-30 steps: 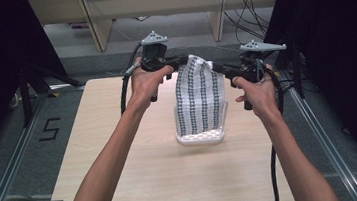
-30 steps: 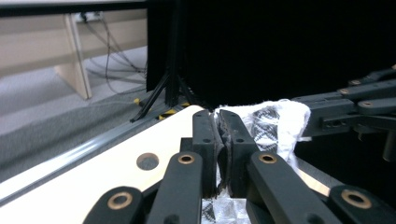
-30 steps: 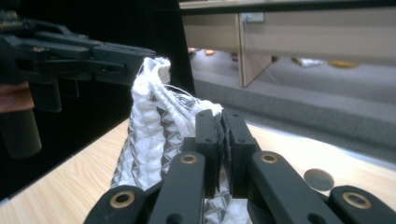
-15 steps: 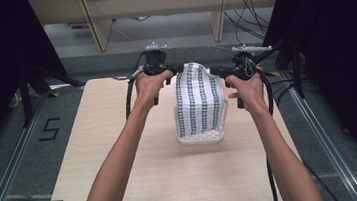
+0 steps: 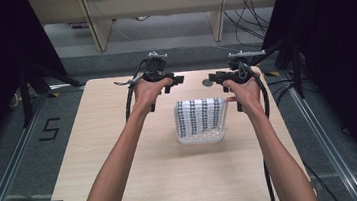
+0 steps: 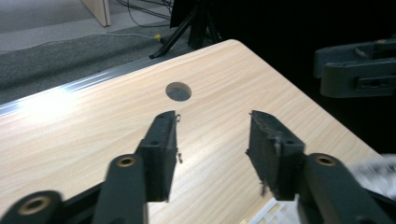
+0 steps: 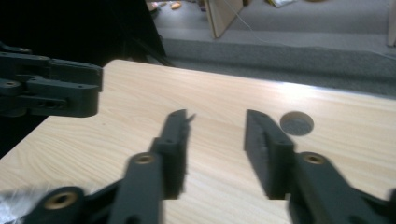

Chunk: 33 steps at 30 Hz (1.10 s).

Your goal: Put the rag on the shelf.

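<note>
Light wood table [image 5: 121, 151], round hole [image 6: 178, 91] near its far edge. Mid-table, a clear basket [image 5: 201, 137] holding a black-and-white checked cloth [image 5: 201, 115], folded over the top. Left gripper [image 5: 177, 79] and right gripper [image 5: 213, 79] flank it at the far side, jaws just opened, nothing between them. Basket contents under the cloth hidden; the cloth's edge blurs in both gripper views.

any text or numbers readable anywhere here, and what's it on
"5": black marking on the grey floor left of the table.
The black-and-white patterned cloth in the clear container carries a pattern only, no lettering.
Nothing readable in the two gripper views.
</note>
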Each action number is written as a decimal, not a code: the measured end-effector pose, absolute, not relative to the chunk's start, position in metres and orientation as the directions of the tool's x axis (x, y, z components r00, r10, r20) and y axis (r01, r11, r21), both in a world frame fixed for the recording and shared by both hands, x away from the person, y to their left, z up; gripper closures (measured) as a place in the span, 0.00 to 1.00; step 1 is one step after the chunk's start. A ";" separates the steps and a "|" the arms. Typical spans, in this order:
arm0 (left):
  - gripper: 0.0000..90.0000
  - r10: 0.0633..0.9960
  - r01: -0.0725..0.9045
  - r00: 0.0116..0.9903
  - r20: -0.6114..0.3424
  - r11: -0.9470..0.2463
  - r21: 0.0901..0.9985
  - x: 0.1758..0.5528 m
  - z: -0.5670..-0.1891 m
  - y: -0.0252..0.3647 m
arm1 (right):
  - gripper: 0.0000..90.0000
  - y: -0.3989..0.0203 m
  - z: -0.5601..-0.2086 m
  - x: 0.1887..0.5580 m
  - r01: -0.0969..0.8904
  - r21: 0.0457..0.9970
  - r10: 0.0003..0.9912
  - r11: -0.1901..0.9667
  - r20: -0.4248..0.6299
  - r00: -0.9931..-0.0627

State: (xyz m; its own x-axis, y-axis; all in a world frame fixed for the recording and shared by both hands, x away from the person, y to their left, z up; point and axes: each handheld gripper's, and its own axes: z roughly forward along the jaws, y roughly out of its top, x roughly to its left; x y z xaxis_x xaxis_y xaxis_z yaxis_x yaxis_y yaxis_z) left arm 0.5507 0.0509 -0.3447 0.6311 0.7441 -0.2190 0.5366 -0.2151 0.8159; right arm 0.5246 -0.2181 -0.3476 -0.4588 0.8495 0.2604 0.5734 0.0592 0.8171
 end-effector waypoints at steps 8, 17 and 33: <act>0.52 0.730 0.545 0.648 -0.218 -0.244 0.802 0.545 -0.346 0.056 | 0.55 -0.222 -0.343 0.519 0.572 0.816 0.850 0.081 0.243 -0.467; 0.47 0.711 0.531 0.671 -0.213 -0.260 0.806 0.535 -0.341 0.059 | 0.51 -0.229 -0.342 0.509 0.556 0.825 0.835 0.101 0.233 -0.498; 0.37 0.702 0.520 0.677 -0.223 -0.242 0.819 0.515 -0.340 0.073 | 0.45 -0.238 -0.335 0.485 0.526 0.844 0.822 0.103 0.226 -0.523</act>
State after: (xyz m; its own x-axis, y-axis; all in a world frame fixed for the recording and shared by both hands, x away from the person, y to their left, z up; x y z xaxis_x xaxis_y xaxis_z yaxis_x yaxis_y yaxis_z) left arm 0.5149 0.0733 -0.3404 0.6768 0.7016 -0.2229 0.5205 -0.2419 0.8189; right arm 0.4853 -0.2384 -0.3355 -0.5228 0.8219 0.2261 0.5265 0.1027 0.8440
